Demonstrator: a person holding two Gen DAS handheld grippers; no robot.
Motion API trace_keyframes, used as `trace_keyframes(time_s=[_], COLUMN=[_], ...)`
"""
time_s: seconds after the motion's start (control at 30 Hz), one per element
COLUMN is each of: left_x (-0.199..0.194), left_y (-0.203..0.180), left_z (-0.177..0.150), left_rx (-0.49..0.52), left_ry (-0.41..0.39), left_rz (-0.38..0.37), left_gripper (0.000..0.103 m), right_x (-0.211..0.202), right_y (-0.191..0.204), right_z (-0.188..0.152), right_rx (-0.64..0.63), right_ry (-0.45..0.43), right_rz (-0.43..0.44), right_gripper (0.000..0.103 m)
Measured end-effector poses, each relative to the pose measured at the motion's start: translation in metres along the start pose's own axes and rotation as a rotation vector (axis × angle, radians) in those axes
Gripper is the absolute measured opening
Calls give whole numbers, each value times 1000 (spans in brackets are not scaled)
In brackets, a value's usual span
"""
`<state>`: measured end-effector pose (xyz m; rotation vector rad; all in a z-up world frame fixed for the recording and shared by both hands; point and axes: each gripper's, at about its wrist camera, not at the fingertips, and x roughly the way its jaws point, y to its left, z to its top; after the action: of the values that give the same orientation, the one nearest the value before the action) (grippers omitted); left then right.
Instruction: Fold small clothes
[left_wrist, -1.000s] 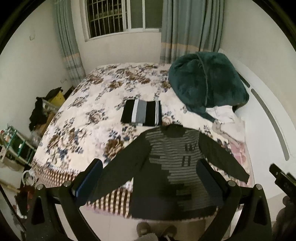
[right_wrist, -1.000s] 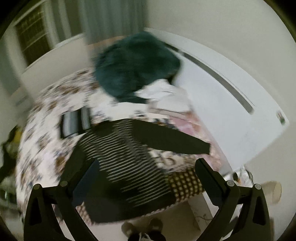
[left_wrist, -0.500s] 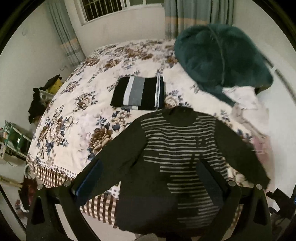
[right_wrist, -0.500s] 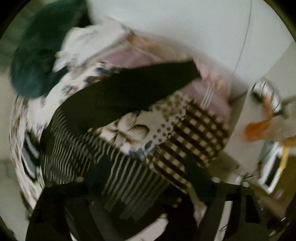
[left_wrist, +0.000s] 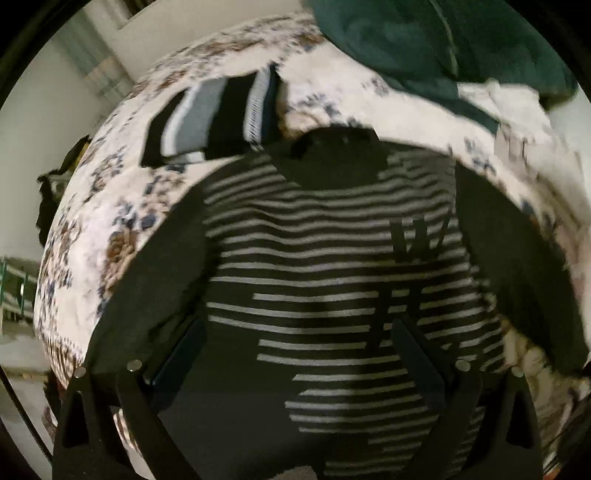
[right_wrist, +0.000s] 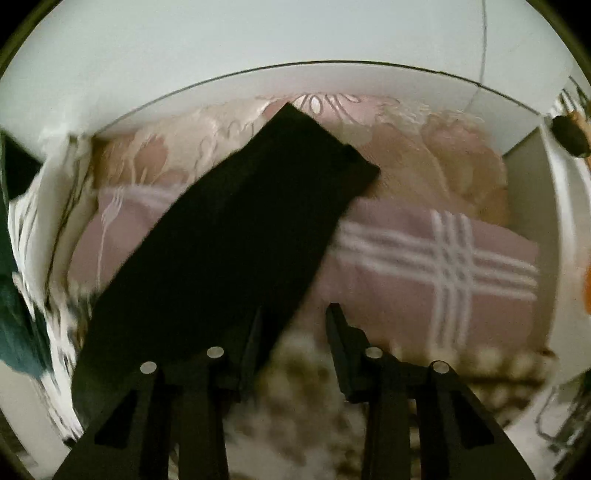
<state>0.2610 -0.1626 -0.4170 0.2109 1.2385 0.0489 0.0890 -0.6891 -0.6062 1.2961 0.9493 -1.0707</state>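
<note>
A bed with a floral bedspread (left_wrist: 110, 236) fills the room's middle, a white headboard (right_wrist: 332, 79) curving behind it. Spread flat across the bedspread lies a dark striped sweater (left_wrist: 325, 280), collar toward twelve o'clock, sleeves angled out toward eight and four. Just beyond the collar, at about eleven o'clock, sits a folded striped garment (left_wrist: 210, 118) in black, grey and white. A teal plush blanket (left_wrist: 424, 40) is heaped at one o'clock. The left gripper (left_wrist: 297, 354) hovers over the sweater's body, jaws spread wide, gripping nothing. The right gripper (right_wrist: 293, 332) hangs above the sweater's sleeve (right_wrist: 236, 243), which runs toward one o'clock over a pink checked pillow (right_wrist: 424, 266); its jaws are parted, the left finger over the sleeve's edge, and nothing is pinched.
</note>
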Motion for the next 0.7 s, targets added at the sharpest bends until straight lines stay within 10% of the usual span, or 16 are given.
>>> trace_keyframes(time_s=[0.23,0.3,0.37,0.7], left_x=[48,50,52,55], left_y=[-8,-5,-1,58], left_z=[-2,2,7,12], left_rx=[34,21,3,-100], left_ry=[58,50,43,12], left_rz=[2,0,-4,27], left_gripper=[103,103,103,103], right_x=[12,8,4,-107], right_y=[0,6,11,102], right_z=[43,52,62,29], right_rx=[76,72,60,-425], right_ry=[-114,-141,-152,-372], right_rz=[13,-14,-27,-17], right_gripper=[37,9,8,5])
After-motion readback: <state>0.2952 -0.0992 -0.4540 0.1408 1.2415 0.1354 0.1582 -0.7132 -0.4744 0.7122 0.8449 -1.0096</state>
